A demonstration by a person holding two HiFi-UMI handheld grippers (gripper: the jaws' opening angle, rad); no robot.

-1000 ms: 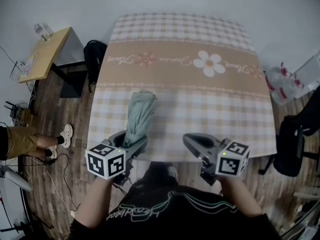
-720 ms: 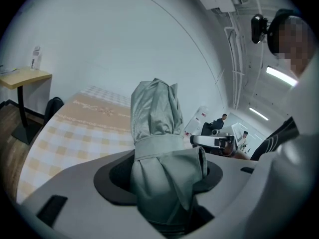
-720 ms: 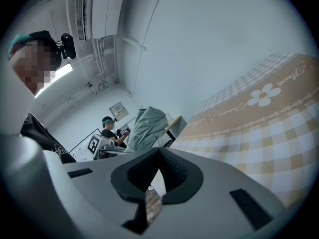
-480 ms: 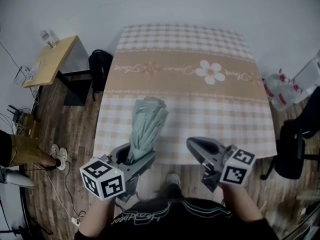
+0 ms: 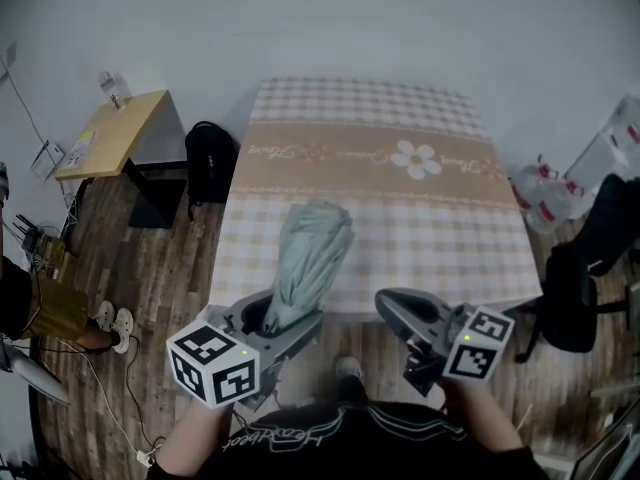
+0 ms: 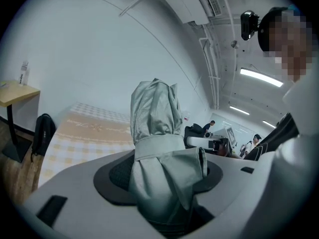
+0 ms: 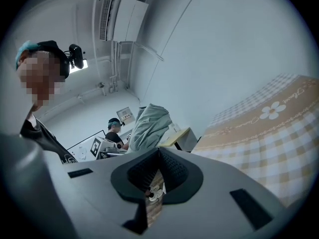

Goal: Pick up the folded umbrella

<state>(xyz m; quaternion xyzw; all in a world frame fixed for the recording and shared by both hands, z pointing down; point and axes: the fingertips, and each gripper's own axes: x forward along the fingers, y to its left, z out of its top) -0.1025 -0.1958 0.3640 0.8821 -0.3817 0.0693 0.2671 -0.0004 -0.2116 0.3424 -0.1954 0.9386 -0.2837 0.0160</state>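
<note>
The folded umbrella [image 5: 312, 256] is pale grey-green, bunched and strapped round its middle. My left gripper [image 5: 272, 320] is shut on its lower end and holds it tilted up and forward, off the checked tablecloth of the table [image 5: 400, 230]. In the left gripper view the umbrella [image 6: 158, 133] fills the gap between the jaws of the left gripper [image 6: 160, 172], both pads pressing on the fabric. My right gripper [image 5: 397, 306] hangs beside it at the table's near edge, shut and holding nothing. In the right gripper view the jaws of the right gripper [image 7: 158, 156] meet, with the umbrella [image 7: 149, 126] to their left.
A small wooden side table [image 5: 110, 133] and a black backpack [image 5: 210, 158] stand left of the table. A black chair [image 5: 575, 298] and plastic bags [image 5: 540, 193] are on the right. Someone's legs and shoes [image 5: 110, 318] show at the left edge.
Both grippers have come up and back from the table's near edge. The umbrella has risen with the left gripper, tilting more upright. The right gripper stayed shut and empty.
</note>
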